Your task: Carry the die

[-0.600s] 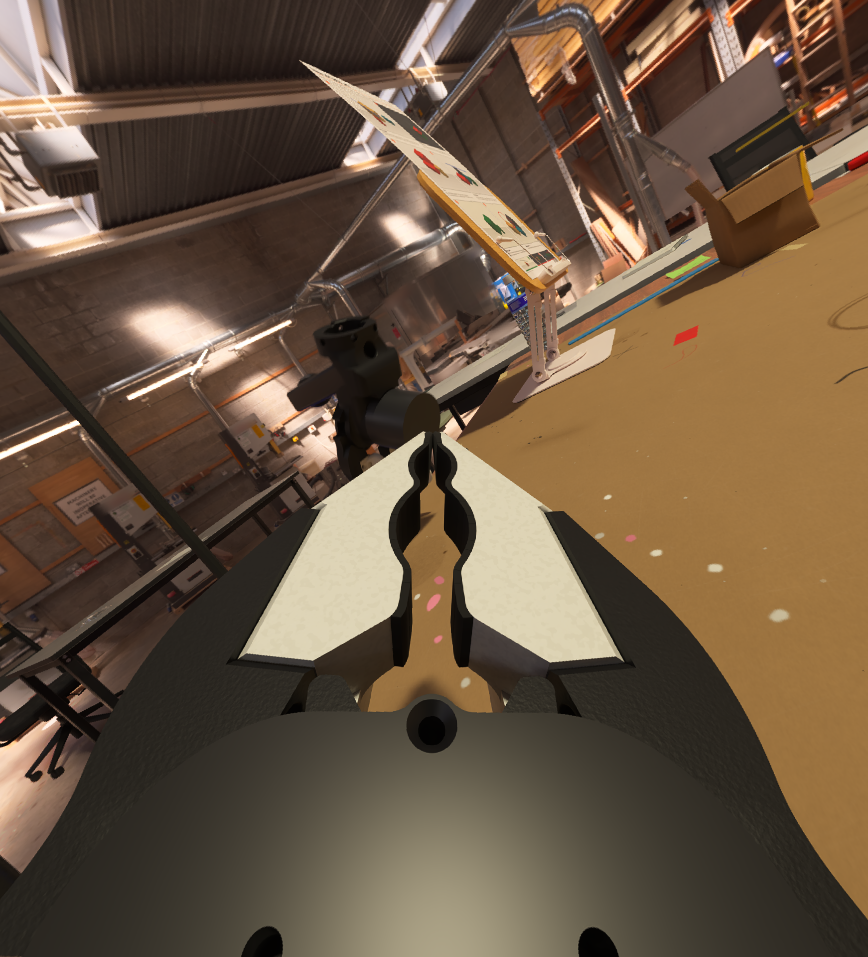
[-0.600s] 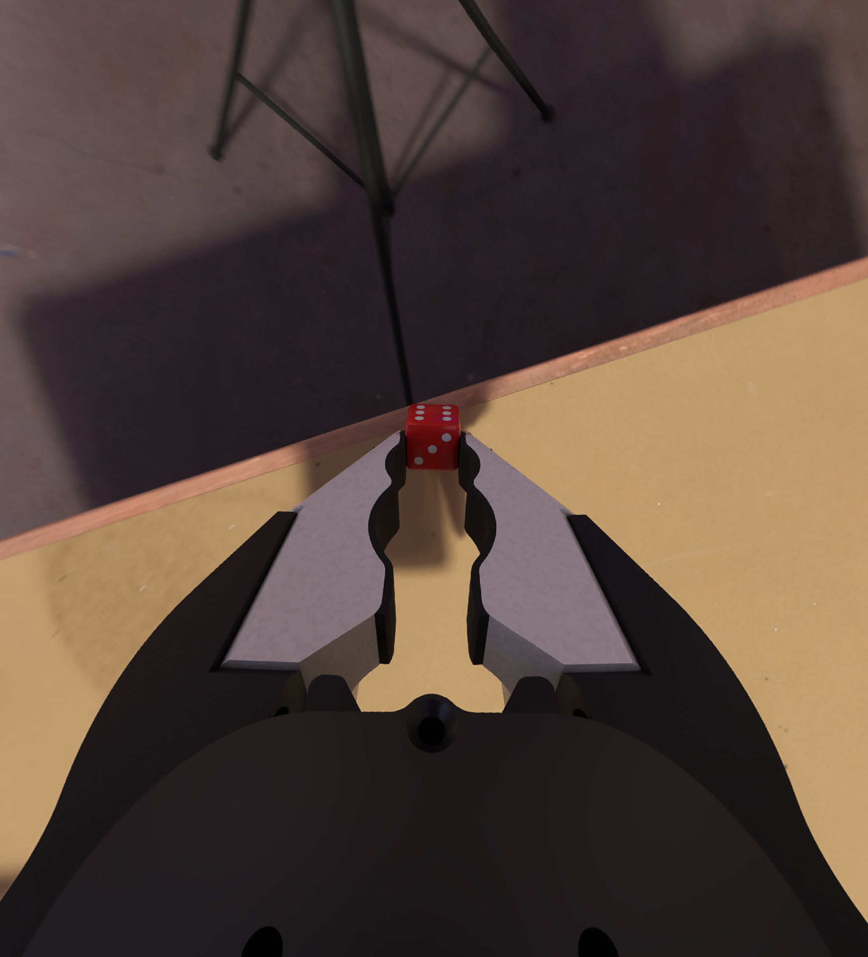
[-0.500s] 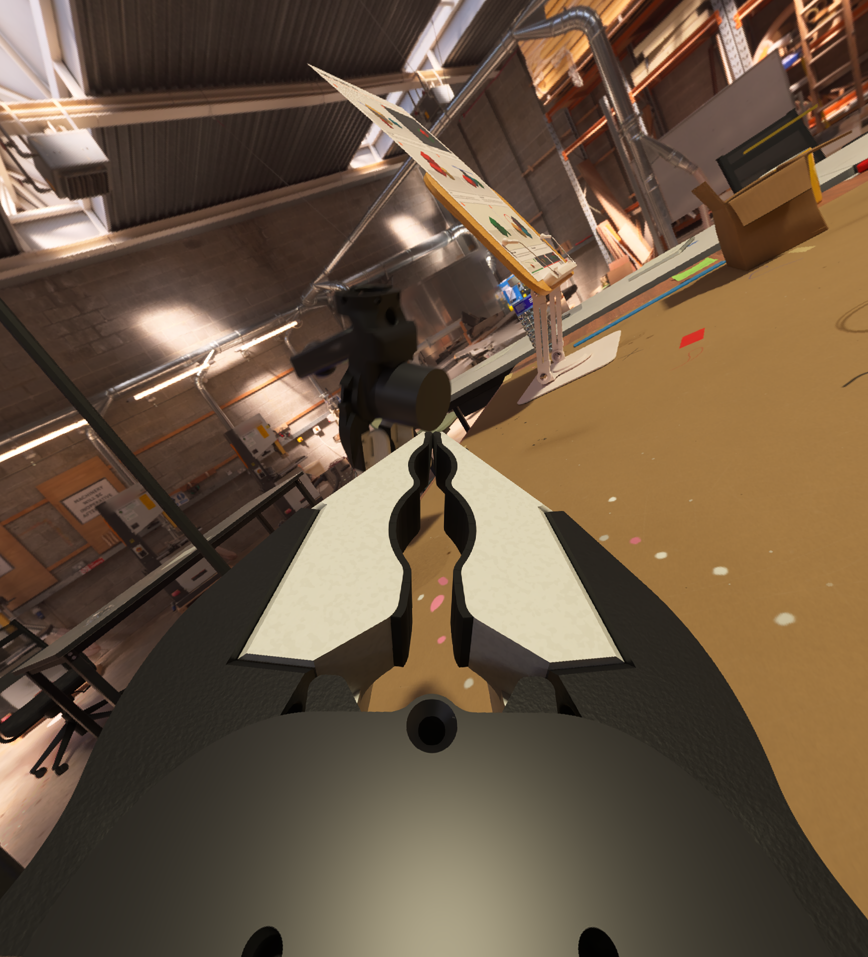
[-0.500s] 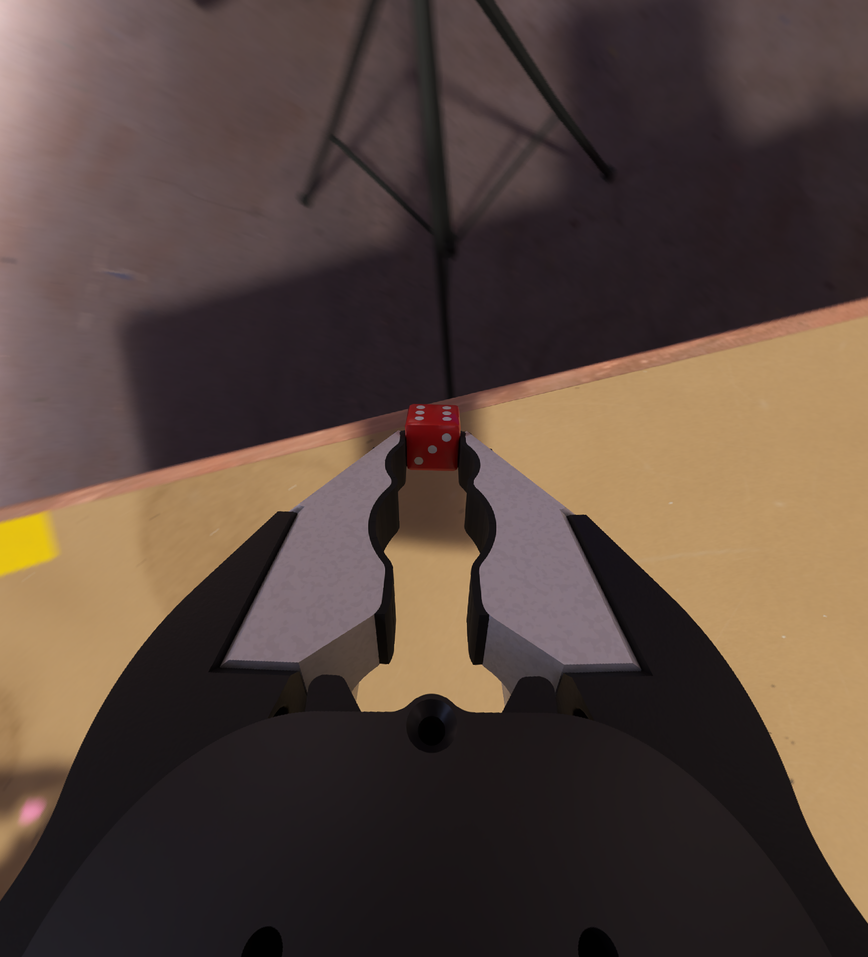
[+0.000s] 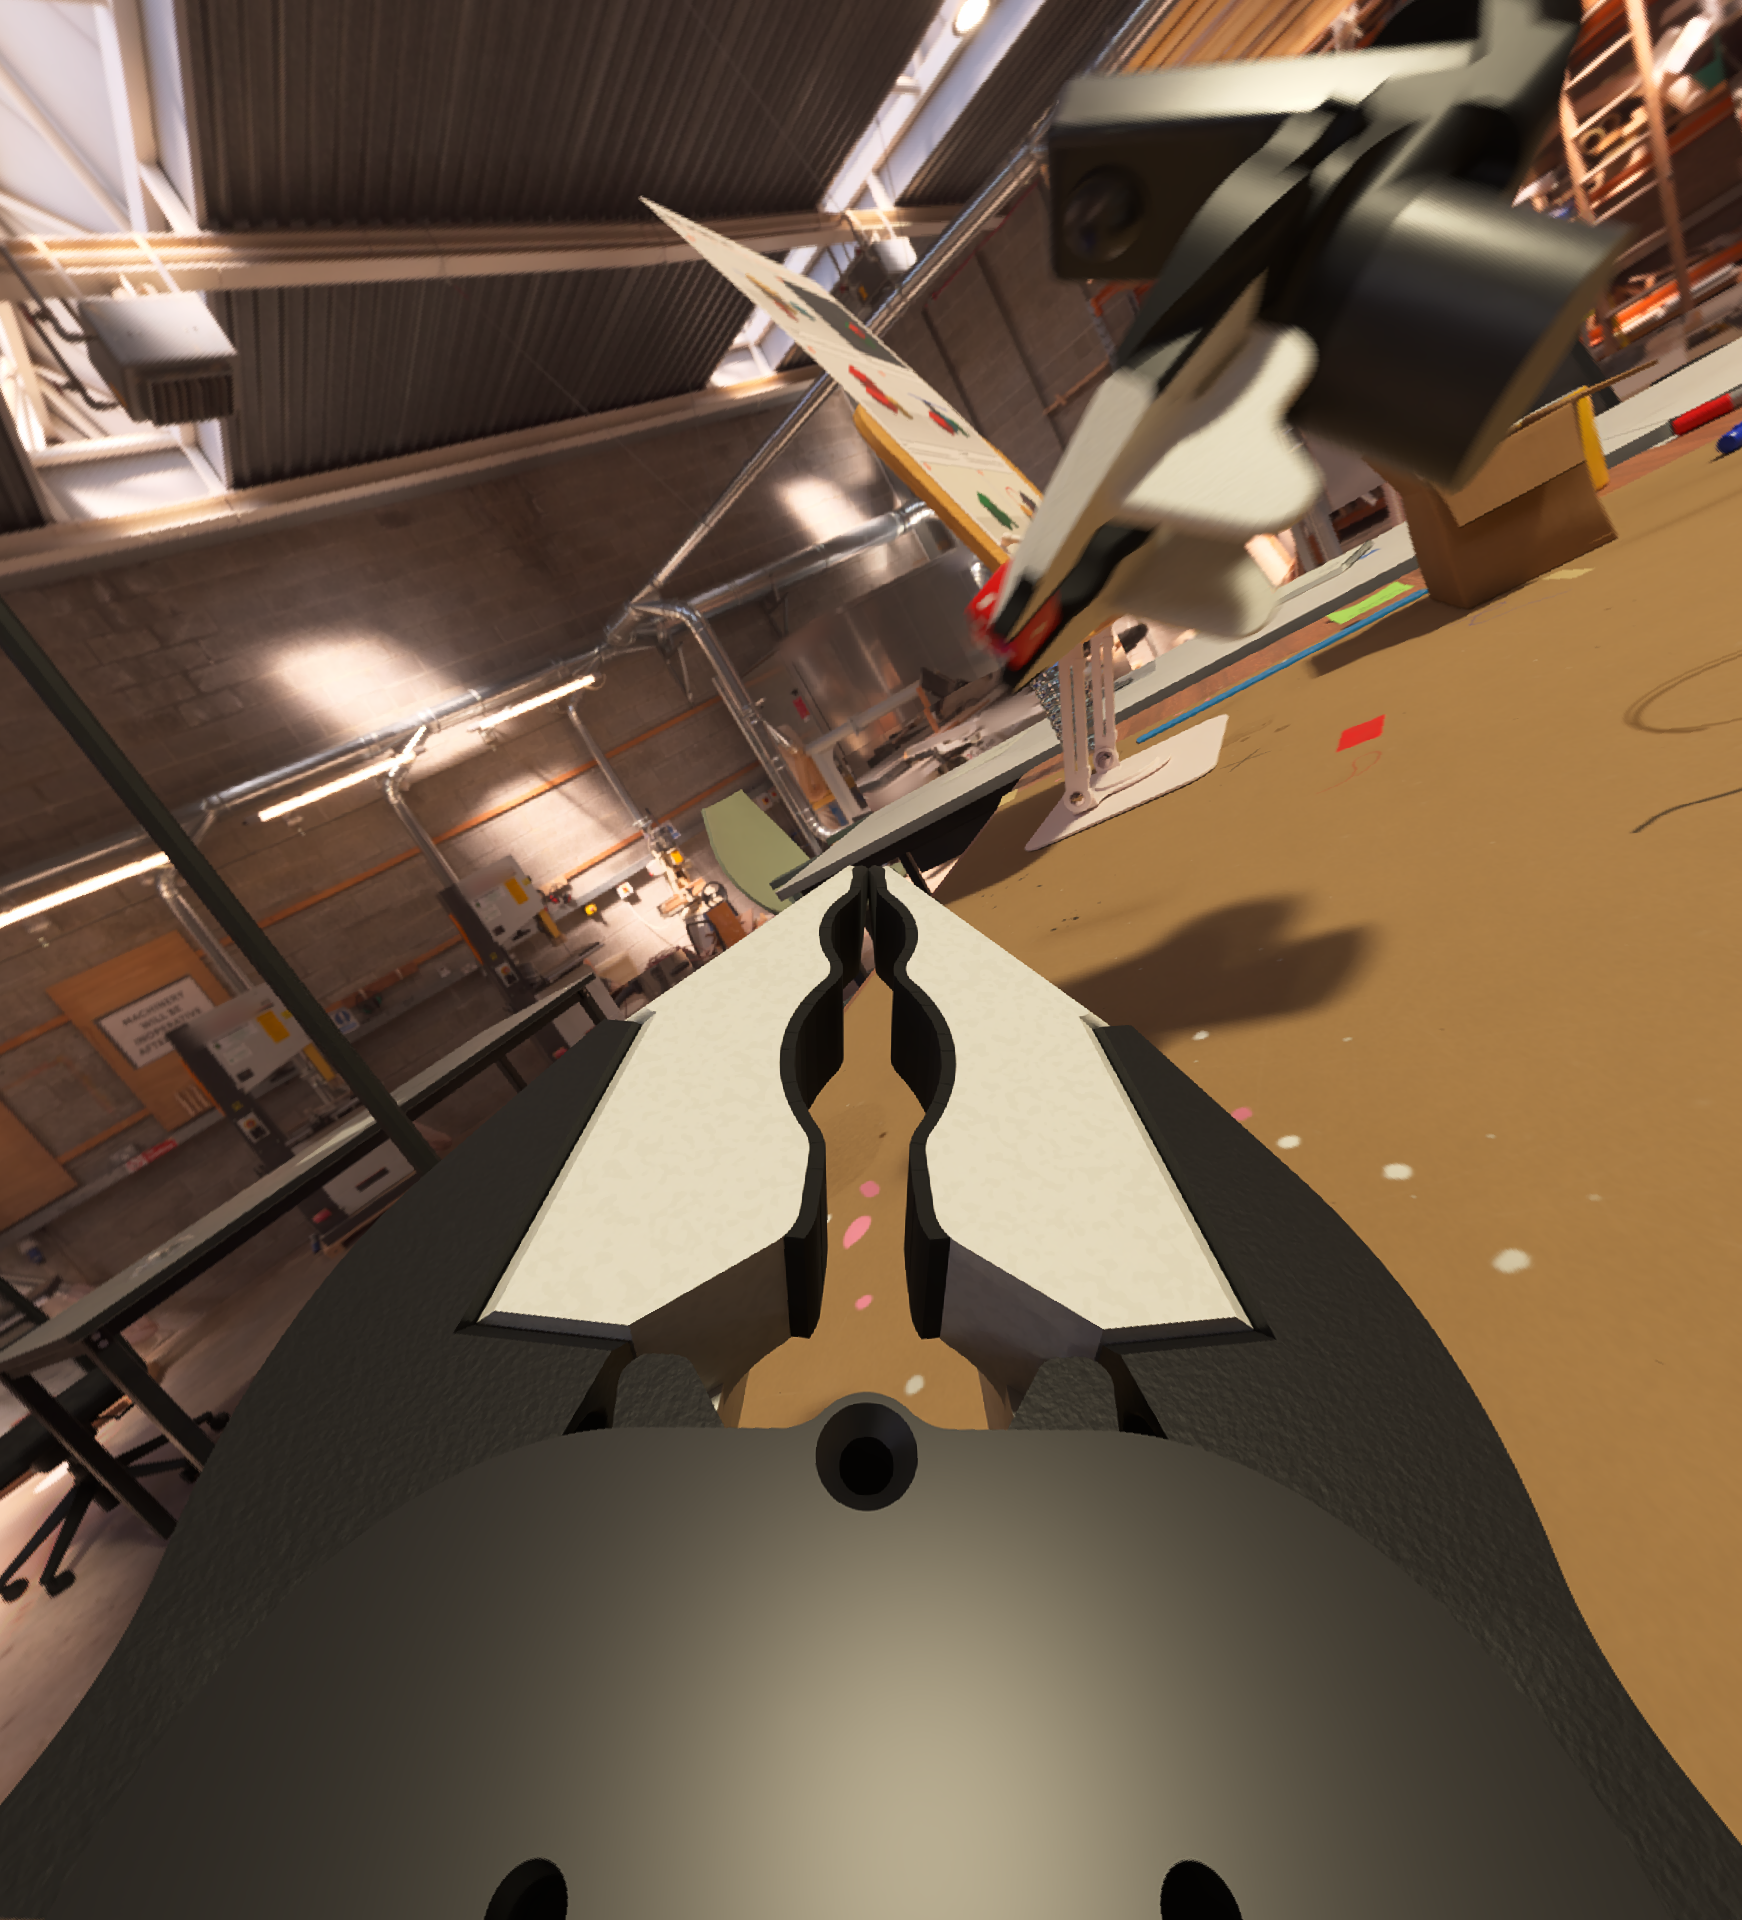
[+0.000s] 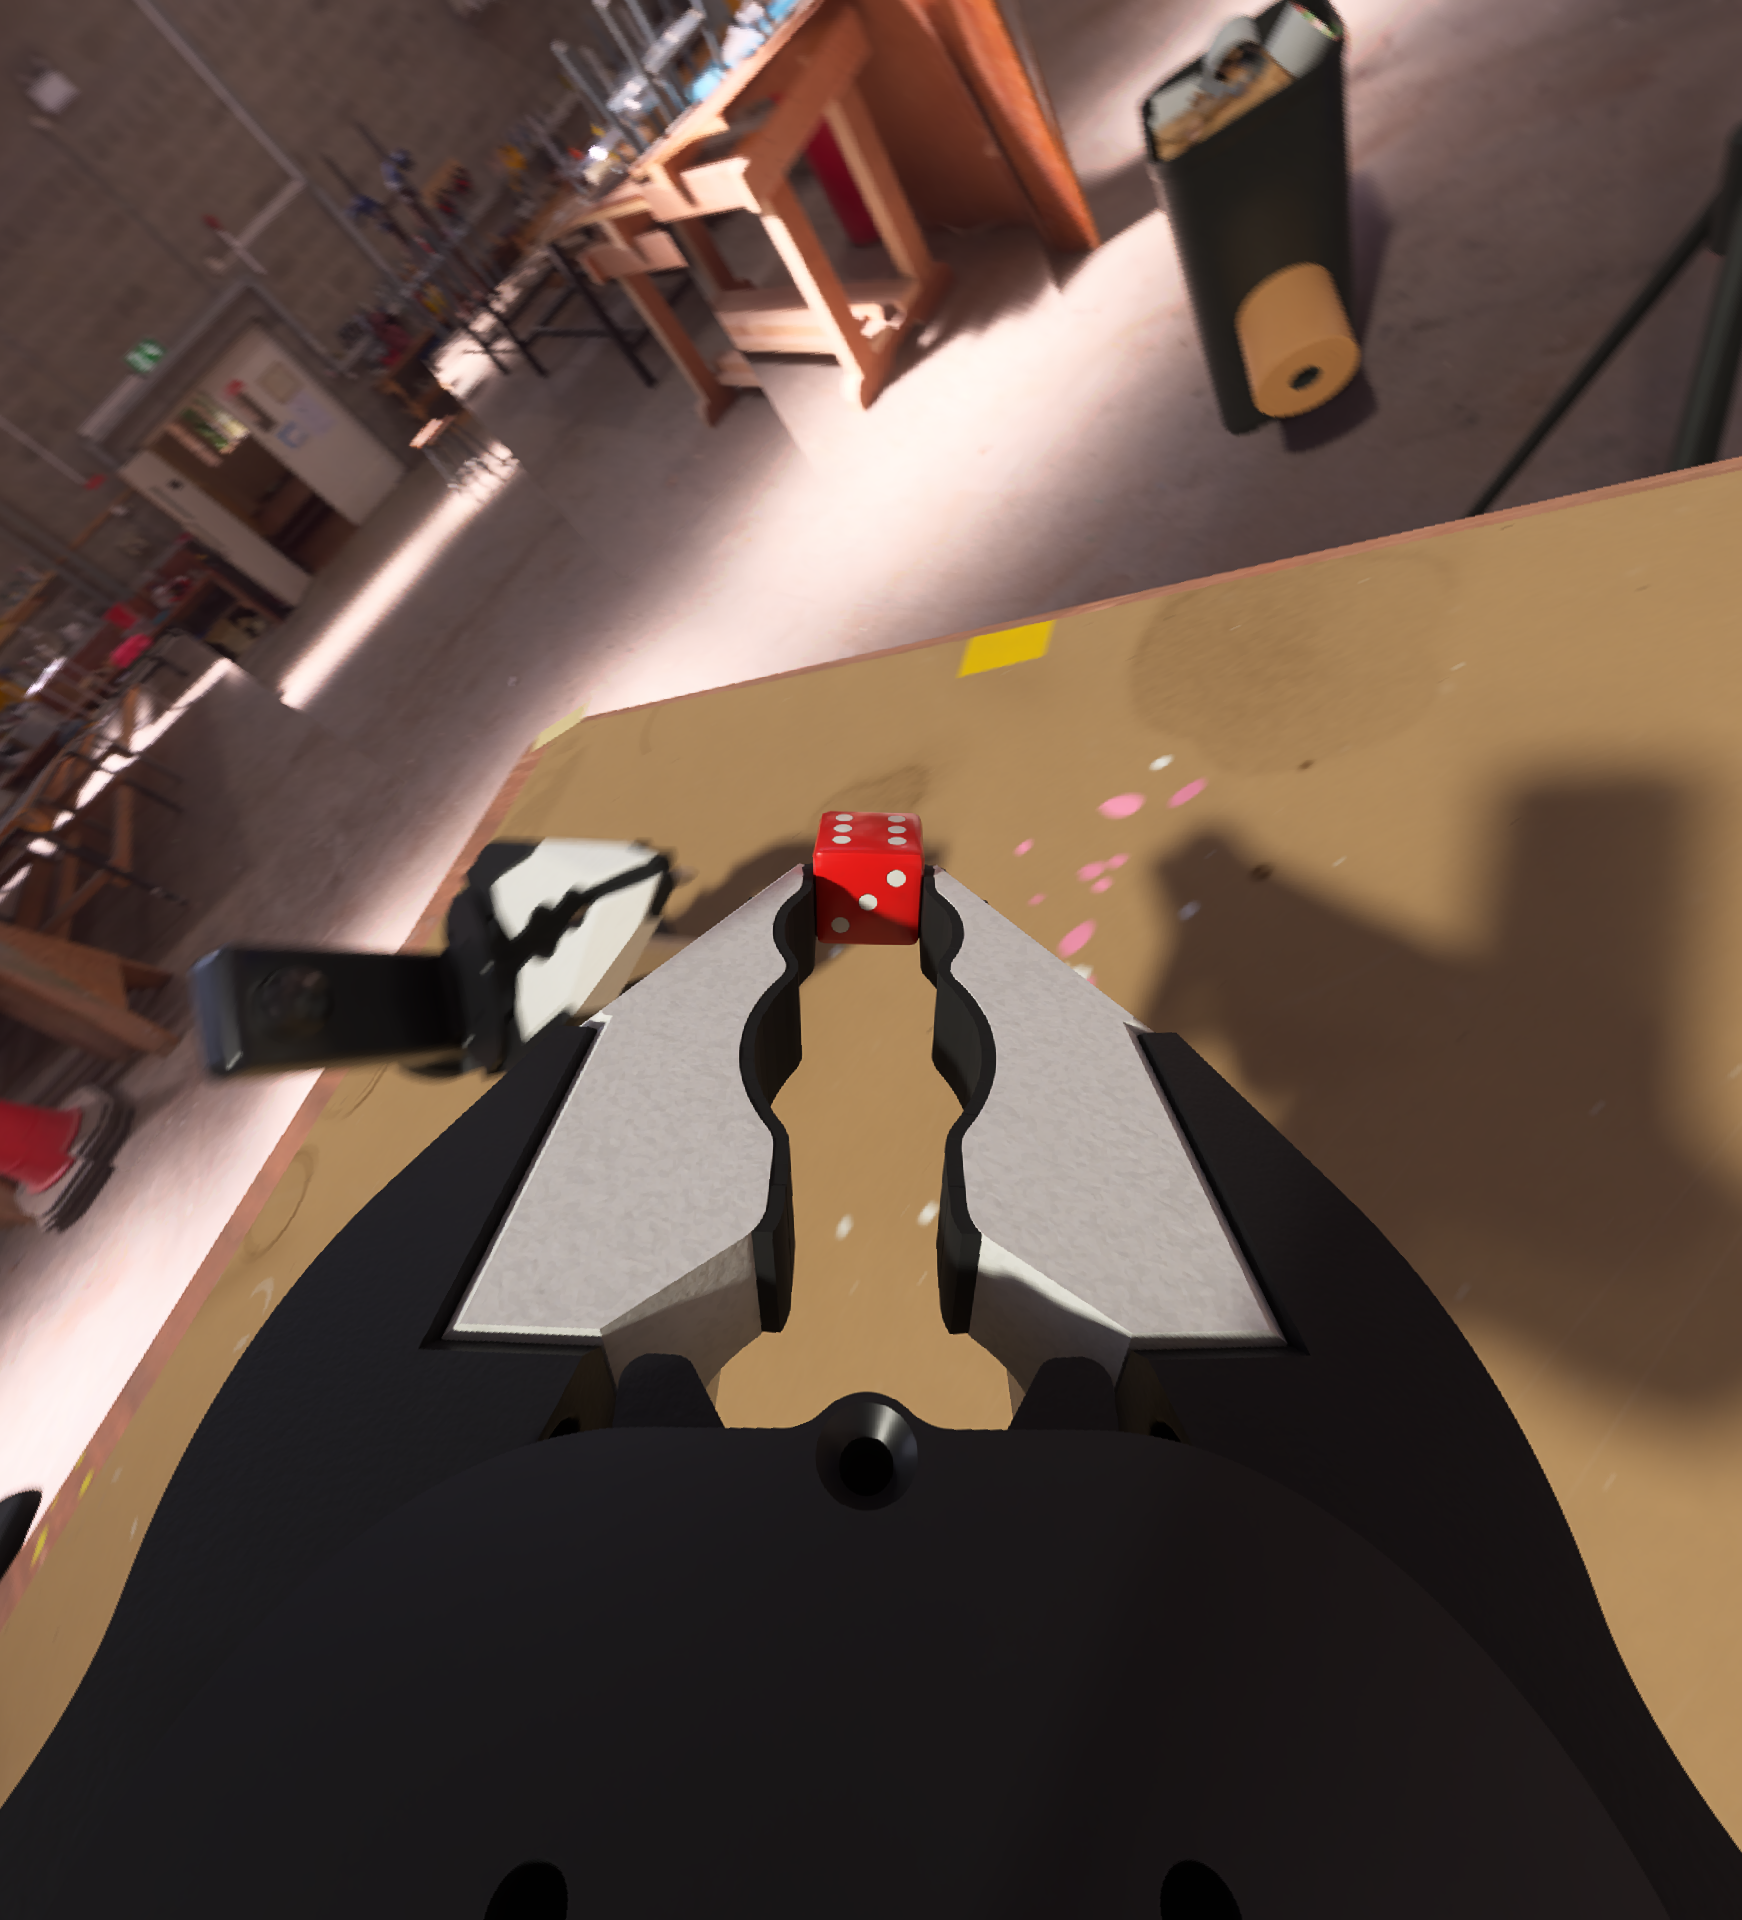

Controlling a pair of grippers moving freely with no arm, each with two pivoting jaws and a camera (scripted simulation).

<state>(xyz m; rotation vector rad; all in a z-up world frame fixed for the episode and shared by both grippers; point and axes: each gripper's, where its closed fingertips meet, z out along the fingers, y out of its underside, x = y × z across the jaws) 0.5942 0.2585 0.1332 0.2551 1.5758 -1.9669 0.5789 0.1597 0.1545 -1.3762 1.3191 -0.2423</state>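
My right gripper is shut on a red die with white pips, held at the fingertips above the brown table. In the left wrist view the right gripper hangs blurred at the upper right, high over the table, with the die showing red at its tip. My left gripper is shut and empty, low over the table near its corner. It also shows in the right wrist view, left of the die and lower.
A tilted board on a white stand and a cardboard box stand at the table's far side. The table edge runs close on the left, with floor, a tripod and workbenches beyond.
My right gripper has swung and risen with the die, from facing the table edge to facing the corner. In the left wrist view it moved from straight ahead to the upper right, much closer.
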